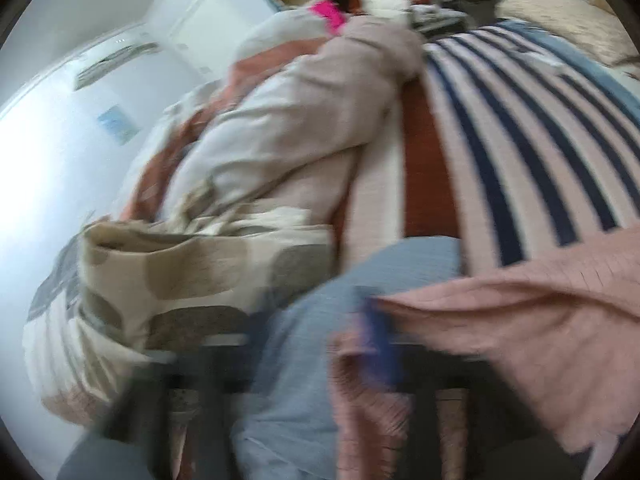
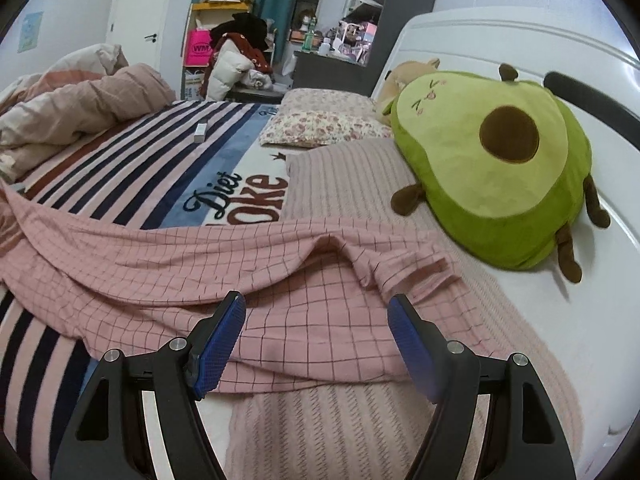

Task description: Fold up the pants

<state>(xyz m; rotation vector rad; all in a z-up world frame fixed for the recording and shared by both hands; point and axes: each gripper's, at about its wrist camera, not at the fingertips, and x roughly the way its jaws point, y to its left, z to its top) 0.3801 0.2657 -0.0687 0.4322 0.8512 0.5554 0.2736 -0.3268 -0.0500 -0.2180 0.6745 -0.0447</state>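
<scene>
One pair of pants (image 2: 224, 256), pink with a thin dark grid, lies stretched across the bed (image 2: 592, 320), spread from the striped blanket (image 2: 132, 168) over to the ribbed pink throw (image 2: 360, 184). A raised fold runs through the cloth near its middle.

The right gripper (image 2: 316, 312) hangs just above the near edge of the pants, its two blue pads (image 2: 218, 346) spread wide with nothing between them.

The left wrist view is badly smeared. The left gripper (image 1: 380, 332) shows as one blue pad with pink grid cloth bunched against it and draping off to the side; it seems to be pinching the pants, but the blur is too heavy to tell for sure whether it is clenched.

Counted from the pants outward: one avocado plush (image 2: 492, 168) sits beyond them against the white headboard (image 2: 520, 40), with one tan plush (image 2: 408, 74) peeking out behind it. Two floral pillows (image 2: 324, 120) lie past the throw. One small white box (image 2: 201, 130) rests on the striped blanket, well apart from the pants. One rumpled duvet (image 2: 76, 108) is heaped at the blanket's far side.
</scene>
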